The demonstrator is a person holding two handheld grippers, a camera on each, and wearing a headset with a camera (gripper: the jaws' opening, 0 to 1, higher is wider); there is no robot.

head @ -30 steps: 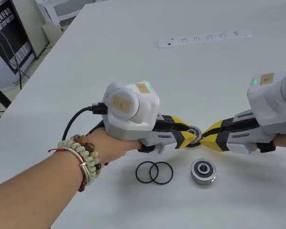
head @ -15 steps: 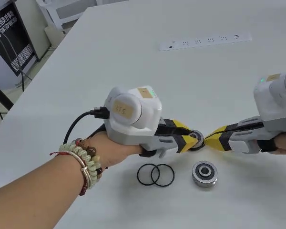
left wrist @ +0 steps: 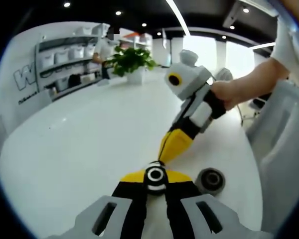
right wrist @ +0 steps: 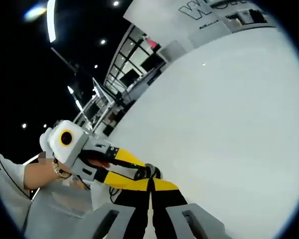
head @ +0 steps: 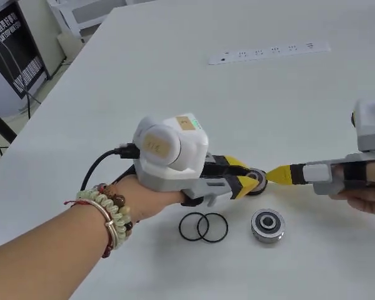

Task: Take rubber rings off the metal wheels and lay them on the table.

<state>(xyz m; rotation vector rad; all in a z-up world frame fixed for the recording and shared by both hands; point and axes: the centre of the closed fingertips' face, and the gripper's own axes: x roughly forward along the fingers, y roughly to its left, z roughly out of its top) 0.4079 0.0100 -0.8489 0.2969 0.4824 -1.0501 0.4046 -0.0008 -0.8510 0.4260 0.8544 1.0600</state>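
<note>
A small metal wheel (head: pixel 260 179) is held just above the white table (head: pixel 175 94), with my left gripper (head: pixel 253 182) shut on it. In the left gripper view the wheel (left wrist: pixel 155 175) sits between the black-and-yellow jaws. My right gripper (head: pixel 270 175) comes in from the right, jaws shut, tips at the wheel's rim. A thin dark strand of rubber ring (left wrist: pixel 161 158) runs from those tips to the wheel. In the right gripper view my right gripper (right wrist: pixel 150 183) points at the left gripper (right wrist: pixel 139 173). Two black rubber rings (head: pixel 203 227) lie overlapping on the table.
A second metal wheel (head: pixel 267 225) lies flat on the table right of the loose rings, below the grippers. A white power strip (head: pixel 269 52) lies at the far side. The table's left edge runs diagonally, with a black sign (head: pixel 12 50) beyond it.
The right gripper's body has drawn back to the right and turned, while its tips stay near the wheel. The left gripper has kept hold of the wheel, almost in place.
</note>
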